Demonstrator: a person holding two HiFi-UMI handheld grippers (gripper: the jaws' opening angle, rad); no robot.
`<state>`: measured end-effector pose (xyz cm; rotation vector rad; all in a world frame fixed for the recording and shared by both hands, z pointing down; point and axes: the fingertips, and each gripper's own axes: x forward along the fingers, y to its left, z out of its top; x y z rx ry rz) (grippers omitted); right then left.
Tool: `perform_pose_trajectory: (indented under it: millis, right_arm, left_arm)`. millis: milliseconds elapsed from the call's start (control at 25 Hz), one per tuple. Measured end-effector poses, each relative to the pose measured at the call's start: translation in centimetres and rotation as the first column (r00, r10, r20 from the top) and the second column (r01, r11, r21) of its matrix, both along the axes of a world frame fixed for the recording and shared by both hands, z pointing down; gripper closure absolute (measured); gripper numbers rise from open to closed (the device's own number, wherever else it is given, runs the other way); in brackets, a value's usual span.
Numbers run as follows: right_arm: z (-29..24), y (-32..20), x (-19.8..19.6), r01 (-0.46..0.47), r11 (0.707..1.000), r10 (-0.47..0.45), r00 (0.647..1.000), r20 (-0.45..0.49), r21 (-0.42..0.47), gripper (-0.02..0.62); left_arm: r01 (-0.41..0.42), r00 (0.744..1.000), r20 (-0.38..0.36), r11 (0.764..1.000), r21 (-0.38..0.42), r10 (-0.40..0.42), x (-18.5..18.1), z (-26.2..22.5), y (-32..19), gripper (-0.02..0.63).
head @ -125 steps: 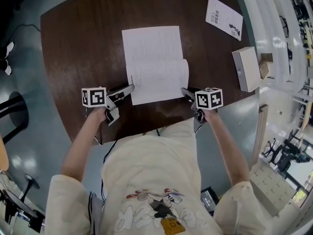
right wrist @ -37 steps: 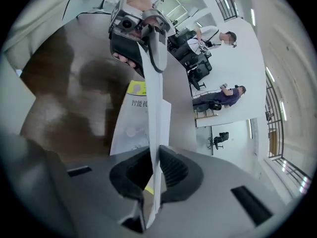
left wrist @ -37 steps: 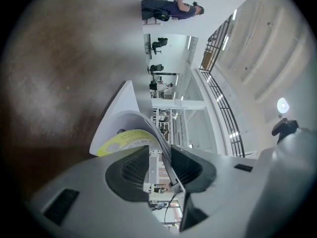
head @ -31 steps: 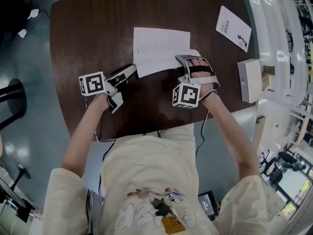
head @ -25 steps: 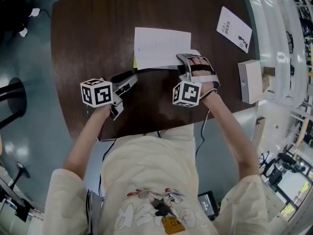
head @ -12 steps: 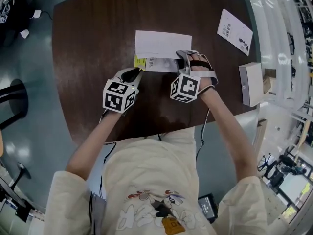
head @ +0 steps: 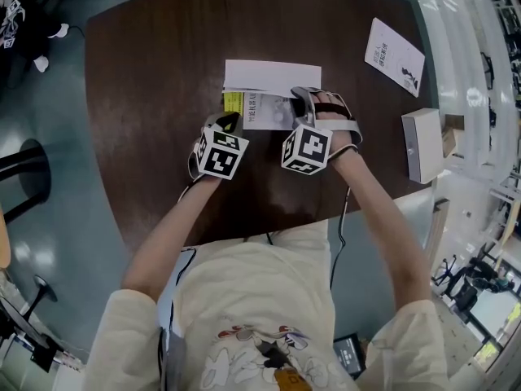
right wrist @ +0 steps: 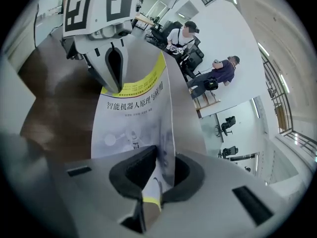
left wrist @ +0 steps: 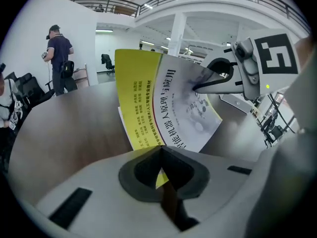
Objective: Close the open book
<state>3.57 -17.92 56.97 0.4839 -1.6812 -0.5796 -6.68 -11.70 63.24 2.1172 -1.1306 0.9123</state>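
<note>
Book (head: 269, 108): cover lifted above the dark surface (head: 146, 72). Left gripper (head: 226, 122) jaws pinch its yellow corner; right gripper (head: 304, 98) jaws clamp the cover's opposite edge.

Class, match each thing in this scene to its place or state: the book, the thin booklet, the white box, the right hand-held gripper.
Things:
1. book
2. thin booklet
3. white box
4. right hand-held gripper

Places or states:
A. at the right edge of the table
B. shut on the book's cover
C. partly folded, cover lifted
D. lying flat on the table's far right part

Pairs: 1-C; 2-D; 3-A; 4-B
</note>
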Motion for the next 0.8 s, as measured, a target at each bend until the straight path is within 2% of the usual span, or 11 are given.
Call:
perform_pose_trajectory:
  millis: [200,520,640,800]
  right_arm:
    - [0.7,-0.7,0.5,-0.018,1.000,0.018,1.000,0.000,-0.019,0.545]
    - [-0.3,-1.7,-0.2,-0.081,0.996,0.081,0.996,0.026,-0.021,0.460]
    - [-1.3,-1.5,-0.3,-0.087,0.996,0.086,0.994,0.059,0.002,0.439]
    - [-3.8,-1.4,-0.5,-0.101,0.993,0.091,0.985,0.145,0.065,0.448]
  left_arm:
    - [0.010,1.000,-0.026,1.000,-0.002,-0.010,0.5,0.4,-0.1,0.600]
    - [-0.010,1.000,-0.010,0.999,-0.049,0.010,0.0,0.1,0.0,0.600]
    - [-0.020,1.000,-0.018,0.998,-0.064,0.019,0.1,0.2,0.1,0.600]
    - [-0.022,1.000,-0.024,0.996,-0.089,0.020,0.1,0.2,0.1,0.601]
